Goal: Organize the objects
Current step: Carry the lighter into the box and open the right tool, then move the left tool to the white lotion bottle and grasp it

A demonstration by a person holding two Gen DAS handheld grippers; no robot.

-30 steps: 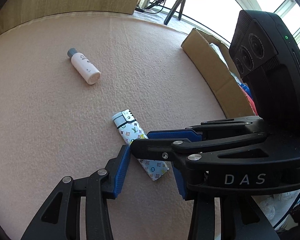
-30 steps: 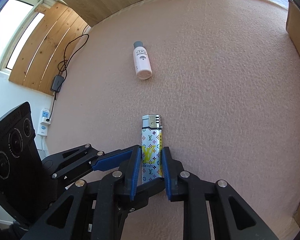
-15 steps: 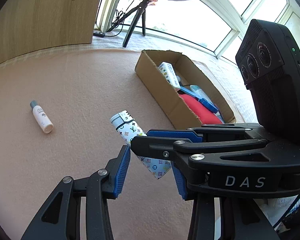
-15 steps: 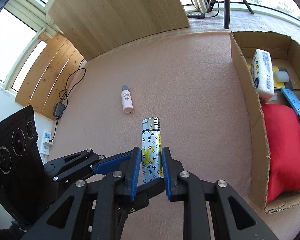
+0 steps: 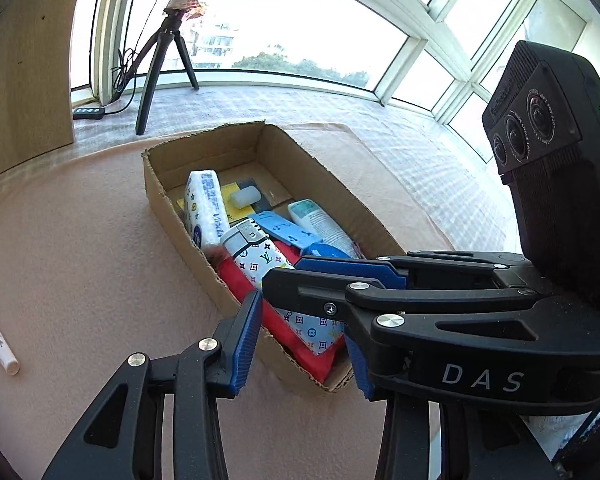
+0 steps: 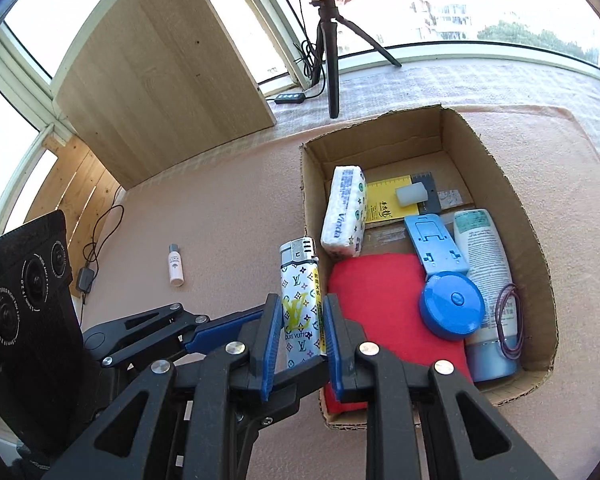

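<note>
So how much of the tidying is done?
Most of it looks done: the cardboard box already holds a tissue pack, a red cloth, a blue round gadget and a white tube. Right now the right gripper is carrying the patterned white lighter over the box edge. Left over: the small white bottle lying on the pink mat.

Black claw [image 6: 299, 334] frames; ribbed blue pads; silver screws; "DAS" lettering.
</note>
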